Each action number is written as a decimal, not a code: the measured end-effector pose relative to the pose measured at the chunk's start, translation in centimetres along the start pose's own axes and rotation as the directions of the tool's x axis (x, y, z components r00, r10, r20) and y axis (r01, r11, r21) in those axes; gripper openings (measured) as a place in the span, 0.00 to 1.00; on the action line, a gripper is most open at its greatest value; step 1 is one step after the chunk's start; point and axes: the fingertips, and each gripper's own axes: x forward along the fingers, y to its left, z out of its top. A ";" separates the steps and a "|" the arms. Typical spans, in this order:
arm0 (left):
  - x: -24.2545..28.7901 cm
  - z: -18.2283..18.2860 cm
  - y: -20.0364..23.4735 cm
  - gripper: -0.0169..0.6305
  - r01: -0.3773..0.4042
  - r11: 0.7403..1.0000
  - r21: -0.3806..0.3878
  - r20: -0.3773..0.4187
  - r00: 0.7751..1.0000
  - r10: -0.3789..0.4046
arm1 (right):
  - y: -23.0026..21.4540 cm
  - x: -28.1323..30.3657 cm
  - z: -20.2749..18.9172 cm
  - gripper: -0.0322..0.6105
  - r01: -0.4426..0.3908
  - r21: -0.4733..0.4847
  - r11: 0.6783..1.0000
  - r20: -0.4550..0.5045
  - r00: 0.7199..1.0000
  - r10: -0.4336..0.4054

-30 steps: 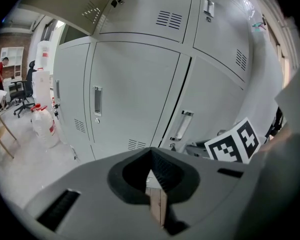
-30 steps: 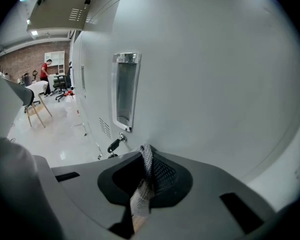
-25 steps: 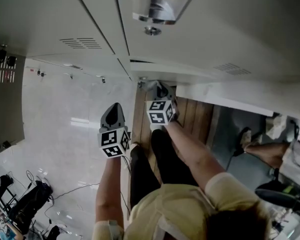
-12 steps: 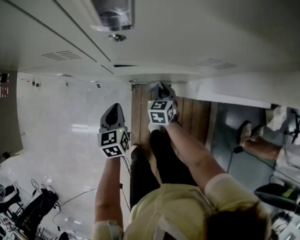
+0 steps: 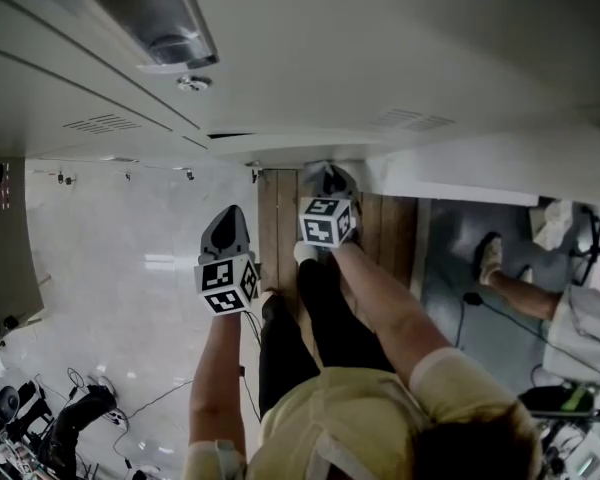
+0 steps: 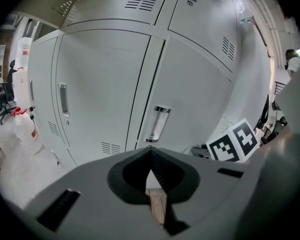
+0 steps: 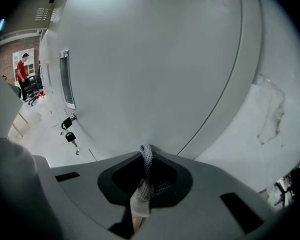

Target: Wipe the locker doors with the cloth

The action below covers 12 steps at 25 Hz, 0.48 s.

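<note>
Grey locker doors (image 5: pixel 380 48) fill the top of the head view, one with a metal handle (image 5: pixel 170 28). My right gripper (image 5: pixel 330 180) is at the foot of a door, and in the right gripper view (image 7: pixel 146 150) it is shut on a thin strip of white mesh cloth (image 7: pixel 142 194) with its tips right at the door (image 7: pixel 155 59). My left gripper (image 5: pixel 226 230) hangs lower and to the left, away from the doors. It is shut with nothing in it in the left gripper view (image 6: pixel 150 158), facing two doors (image 6: pixel 105 84) and a handle (image 6: pixel 157 124).
Keys (image 7: pixel 69 129) hang from a lock below a long handle (image 7: pixel 65 79). A wooden floor strip (image 5: pixel 280 218) lies under the lockers. Another person's legs (image 5: pixel 520 293) are at the right. Cables and equipment (image 5: pixel 70 418) lie on the pale floor at the lower left.
The head view has swung, so the locker handle slid left across the picture. Both grippers stay almost where they were; the right one edged slightly right.
</note>
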 end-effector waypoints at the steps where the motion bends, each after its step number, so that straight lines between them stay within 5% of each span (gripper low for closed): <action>1: 0.1 0.0 -0.1 0.00 0.001 1.000 0.002 -0.001 1.000 -0.001 | -0.3 0.1 -0.1 0.08 0.011 0.000 1.000 -0.003 1.000 -0.011; 12: 0.5 0.1 -0.2 0.00 0.007 1.000 -0.003 -0.008 1.000 -0.007 | -2.6 0.0 -0.6 0.08 0.090 0.021 0.996 -0.034 0.995 -0.089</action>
